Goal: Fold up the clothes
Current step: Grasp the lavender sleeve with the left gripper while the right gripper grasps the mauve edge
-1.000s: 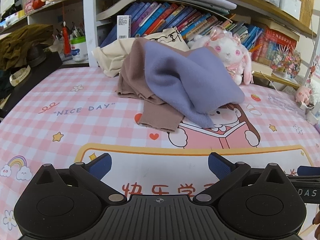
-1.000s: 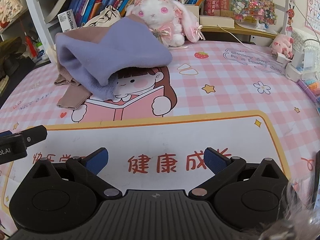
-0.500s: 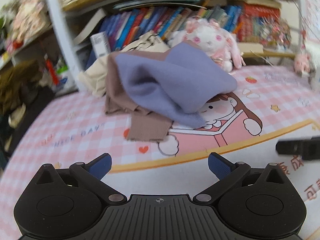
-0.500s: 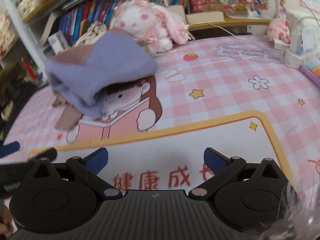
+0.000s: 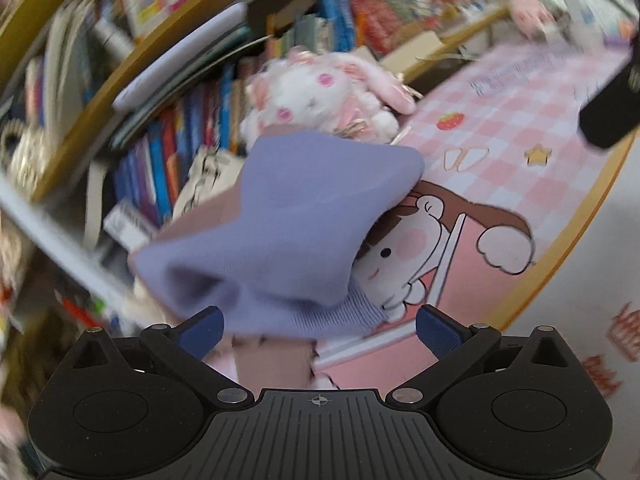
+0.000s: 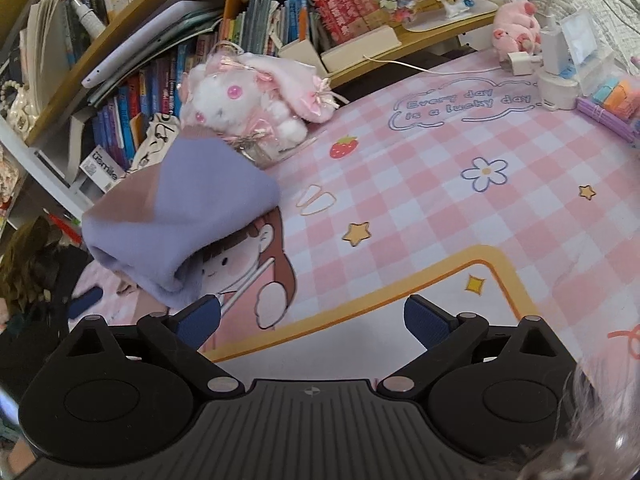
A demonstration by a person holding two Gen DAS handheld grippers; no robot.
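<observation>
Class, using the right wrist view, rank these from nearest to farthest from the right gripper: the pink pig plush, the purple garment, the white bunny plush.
1. purple garment, front left of the right gripper.
2. white bunny plush, behind the garment.
3. pink pig plush, far right.

The left gripper (image 5: 318, 328), jaws spread wide, sits right at the ribbed hem of the crumpled lilac-and-tan garment (image 5: 288, 232) on the pink checked mat (image 5: 500, 128). A plush rabbit (image 5: 320, 96) lies behind it (blurred shelves beyond, probably books).
</observation>
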